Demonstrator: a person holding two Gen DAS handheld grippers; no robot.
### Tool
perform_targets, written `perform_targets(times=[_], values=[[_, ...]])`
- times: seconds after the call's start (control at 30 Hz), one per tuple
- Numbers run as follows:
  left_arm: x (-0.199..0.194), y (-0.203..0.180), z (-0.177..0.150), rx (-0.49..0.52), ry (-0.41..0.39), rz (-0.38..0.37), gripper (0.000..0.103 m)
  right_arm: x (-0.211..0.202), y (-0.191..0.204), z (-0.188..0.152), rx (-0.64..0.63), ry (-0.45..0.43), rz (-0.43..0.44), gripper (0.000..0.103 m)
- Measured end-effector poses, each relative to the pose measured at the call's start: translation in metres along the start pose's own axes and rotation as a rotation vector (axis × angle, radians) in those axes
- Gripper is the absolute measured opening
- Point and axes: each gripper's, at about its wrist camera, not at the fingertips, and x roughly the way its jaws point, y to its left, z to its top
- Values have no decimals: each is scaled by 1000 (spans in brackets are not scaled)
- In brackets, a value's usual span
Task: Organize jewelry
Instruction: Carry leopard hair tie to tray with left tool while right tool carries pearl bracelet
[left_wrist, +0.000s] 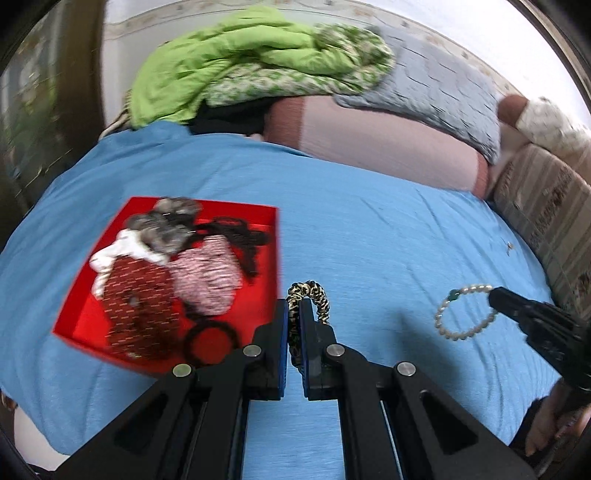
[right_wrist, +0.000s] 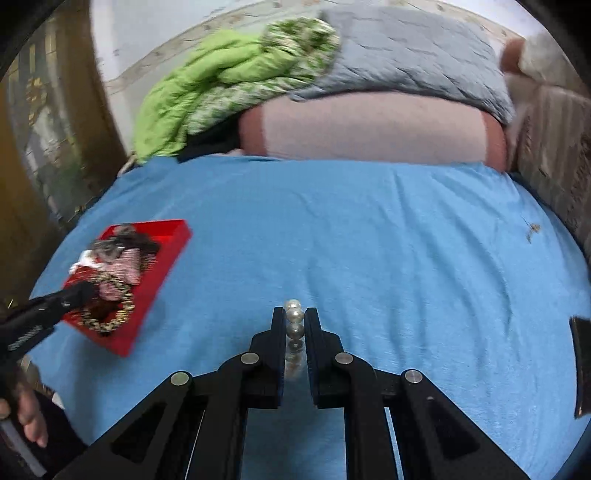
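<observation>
My left gripper is shut on a leopard-print scrunchie and holds it just right of the red tray, above the blue sheet. The tray holds several fabric scrunchies and a black hair tie. My right gripper is shut on a pearl bracelet, held above the sheet. In the left wrist view the bracelet hangs from the right gripper at the right. In the right wrist view the left gripper holds the scrunchie over the red tray.
The blue sheet covers a bed. Green and grey quilts and a pink pillow lie at the far end. A patterned edge runs along the right. A small brownish item lies on the sheet at right.
</observation>
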Motion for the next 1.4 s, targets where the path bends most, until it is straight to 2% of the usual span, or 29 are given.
perform_targets(times=[0.13,0.27,0.5,0.77,0.97,1.4], values=[[-6,29,5,-44,-17,16,5,-10,38,10,-65,-18,39,11],[-15,50,15,-44,-49,37,5,-12,72,22,-110,-21,83,11],[-24,84,28,-79,-95,35,5,-1,122,36,-136,16,166,11],[-11,107,20,-142,-66,-8,5,22,171,43,-196,51,204,11],[-1,119,15,-185,-25,-39,5,42,191,47,-222,76,214,11],[6,106,11,-119,-12,35,5,70,193,44,-212,126,201,11]])
